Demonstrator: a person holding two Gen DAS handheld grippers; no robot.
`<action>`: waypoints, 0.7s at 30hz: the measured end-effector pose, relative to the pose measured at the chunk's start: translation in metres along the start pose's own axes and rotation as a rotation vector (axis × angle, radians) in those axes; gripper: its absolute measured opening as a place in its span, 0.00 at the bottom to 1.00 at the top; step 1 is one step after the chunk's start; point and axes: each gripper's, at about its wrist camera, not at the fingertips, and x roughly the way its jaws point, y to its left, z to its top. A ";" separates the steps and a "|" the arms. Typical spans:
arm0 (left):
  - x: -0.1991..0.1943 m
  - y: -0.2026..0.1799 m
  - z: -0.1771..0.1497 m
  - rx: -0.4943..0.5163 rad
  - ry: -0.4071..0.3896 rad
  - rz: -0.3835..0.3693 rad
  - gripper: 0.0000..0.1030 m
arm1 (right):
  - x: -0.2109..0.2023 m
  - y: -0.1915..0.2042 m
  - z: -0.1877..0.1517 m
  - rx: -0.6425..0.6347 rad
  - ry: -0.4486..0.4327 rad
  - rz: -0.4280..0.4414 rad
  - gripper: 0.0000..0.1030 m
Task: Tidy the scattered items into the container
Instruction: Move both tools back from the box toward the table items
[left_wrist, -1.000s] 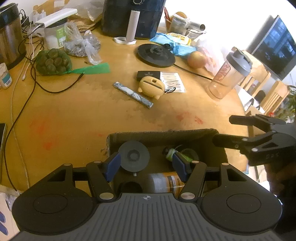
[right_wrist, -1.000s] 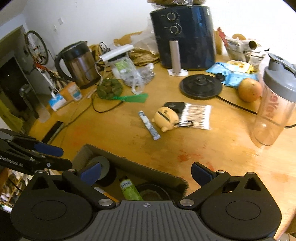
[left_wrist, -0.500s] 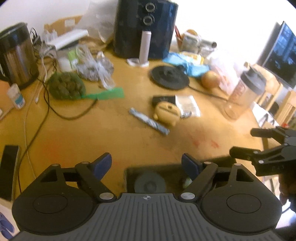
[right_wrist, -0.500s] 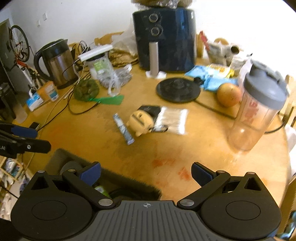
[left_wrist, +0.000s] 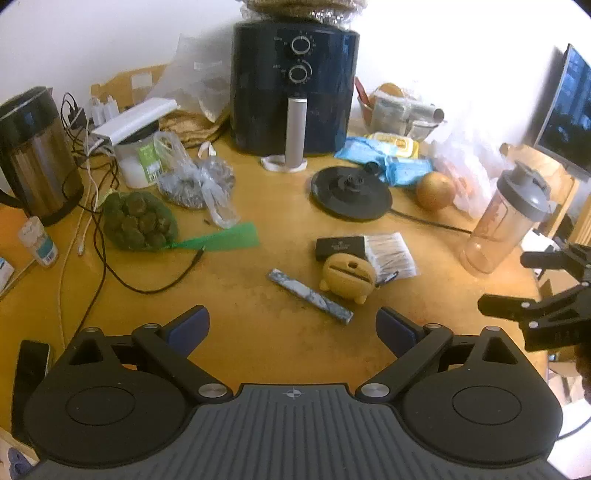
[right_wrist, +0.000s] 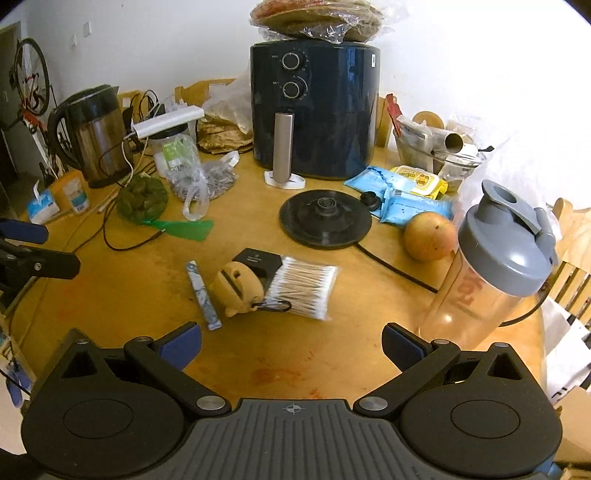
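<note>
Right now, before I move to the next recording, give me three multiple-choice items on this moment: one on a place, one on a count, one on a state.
1. Where does the marbled stick lie?
A. on top of the air fryer
B. on the table, left of the yellow pig pouch
C. inside the shaker bottle

2. How many round dials are on the air fryer's front?
A. one
B. two
C. four

3. How do the right gripper's jaws stand?
A. shut on the cotton swabs
B. shut on nothing
C. open with nothing between them

Key: 1 B, the stick lies flat beside the yellow pig pouch; 2 B, one dial sits above the other; 3 C, bare table shows between the blue pads.
</note>
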 end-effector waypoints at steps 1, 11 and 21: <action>0.002 0.001 0.000 0.001 0.009 -0.001 0.96 | 0.003 -0.002 0.000 -0.002 0.005 -0.001 1.00; 0.019 0.005 -0.009 -0.037 0.145 -0.066 0.97 | 0.027 -0.009 0.001 -0.034 0.065 0.052 1.00; 0.019 0.006 -0.015 -0.032 0.169 -0.070 0.97 | 0.053 0.003 0.004 -0.062 0.106 0.110 1.00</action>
